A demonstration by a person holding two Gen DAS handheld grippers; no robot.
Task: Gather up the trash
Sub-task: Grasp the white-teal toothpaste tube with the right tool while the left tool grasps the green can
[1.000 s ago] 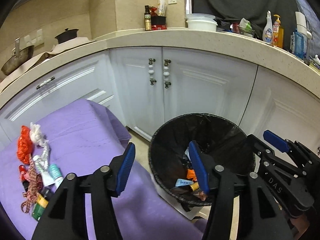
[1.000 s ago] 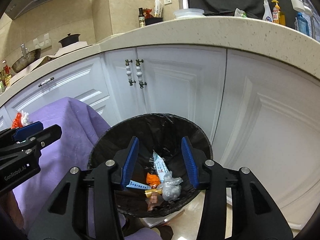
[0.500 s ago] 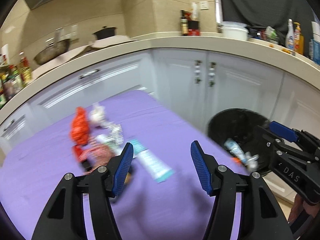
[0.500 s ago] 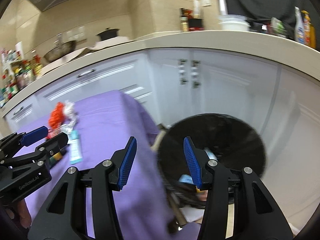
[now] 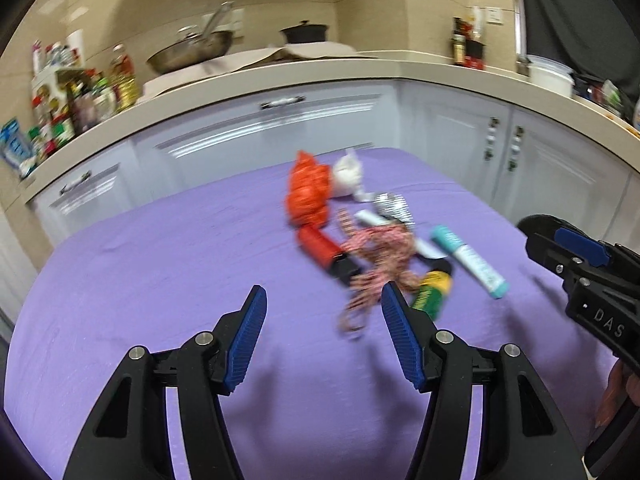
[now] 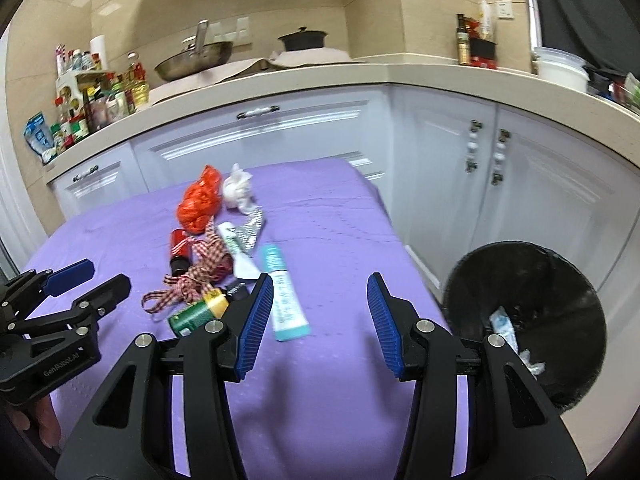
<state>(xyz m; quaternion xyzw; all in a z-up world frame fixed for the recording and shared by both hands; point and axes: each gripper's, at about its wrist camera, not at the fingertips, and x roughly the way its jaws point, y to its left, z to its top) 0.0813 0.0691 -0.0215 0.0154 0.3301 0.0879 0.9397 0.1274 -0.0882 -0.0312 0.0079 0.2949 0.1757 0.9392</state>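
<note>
A pile of trash lies on the purple-covered table (image 5: 160,280): an orange bag (image 5: 308,194), a white wad (image 5: 347,176), a red-and-black tube (image 5: 324,252), a checked ribbon (image 5: 376,264), a green can (image 5: 432,294) and a teal tube (image 5: 470,262). My left gripper (image 5: 322,334) is open and empty, hovering just short of the pile. My right gripper (image 6: 320,316) is open and empty beside the teal tube (image 6: 282,294). The black-lined bin (image 6: 528,320) stands right of the table with several scraps inside.
White cabinets (image 6: 440,152) under a beige counter (image 6: 320,76) wrap behind the table. A wok (image 6: 194,62), a black pot (image 6: 302,40) and bottles (image 6: 92,100) stand on the counter. The other gripper shows at each view's edge (image 5: 588,276).
Both grippers have swung left from over the bin to the table. The trash pile is now in front of them; the bin has moved to the right edge of view.
</note>
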